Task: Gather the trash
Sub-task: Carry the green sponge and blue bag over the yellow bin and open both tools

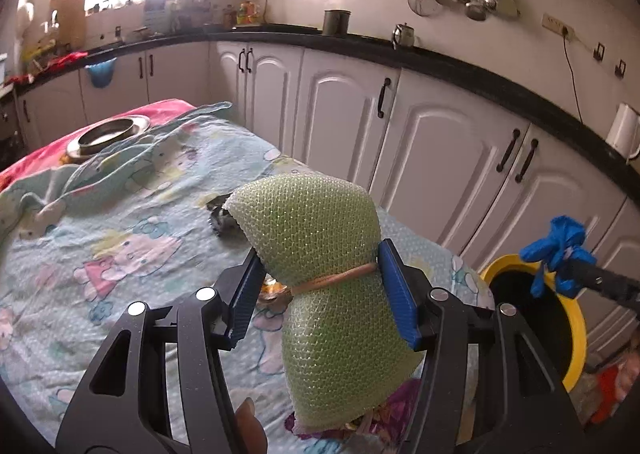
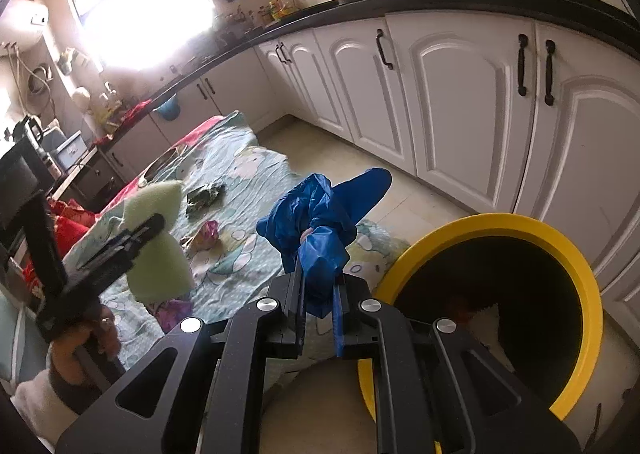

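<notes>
My left gripper is shut on a green foam net bundle tied with a rubber band, held above the cloth-covered table; it also shows in the right wrist view. My right gripper is shut on a crumpled blue plastic bag, held just left of the yellow trash bin. In the left wrist view the blue bag hangs over the bin's rim. A dark wrapper, a pink wrapper and a purple wrapper lie on the cloth.
A metal bowl sits at the table's far end. White cabinets under a black counter run along the right, close behind the bin. Tiled floor lies between table and cabinets.
</notes>
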A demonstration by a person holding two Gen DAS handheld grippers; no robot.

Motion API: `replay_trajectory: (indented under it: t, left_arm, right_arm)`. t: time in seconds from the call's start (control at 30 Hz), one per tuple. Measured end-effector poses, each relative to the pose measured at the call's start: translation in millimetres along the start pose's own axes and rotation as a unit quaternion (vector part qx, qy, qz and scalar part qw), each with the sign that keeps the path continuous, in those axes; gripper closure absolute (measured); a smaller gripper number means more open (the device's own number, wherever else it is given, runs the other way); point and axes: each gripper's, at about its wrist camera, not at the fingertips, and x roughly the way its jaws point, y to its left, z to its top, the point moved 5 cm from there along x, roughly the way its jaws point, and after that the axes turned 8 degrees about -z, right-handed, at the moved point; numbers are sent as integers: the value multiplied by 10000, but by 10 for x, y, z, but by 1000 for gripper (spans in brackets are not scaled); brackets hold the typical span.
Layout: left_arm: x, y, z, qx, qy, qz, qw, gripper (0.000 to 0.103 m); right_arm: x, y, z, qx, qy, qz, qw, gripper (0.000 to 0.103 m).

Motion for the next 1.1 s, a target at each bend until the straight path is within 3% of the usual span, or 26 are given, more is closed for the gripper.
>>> replay_trajectory:
  t: [0.6,0.87,1.1]
  left_arm:
    - [566,-608,-12,1083,34,-108,9941,54]
    - [745,-647,84,449,245,-645,9966,54]
    - [789,-816,121,432,273,-820,9953,54]
  right_arm:
    - [-138,-465,-5,604,-139,-103,9980,93]
    - [-235,-603,-28,770,-204,-210,9966,93]
    - [-329,-752,-107,973,-272,-328,9943,93]
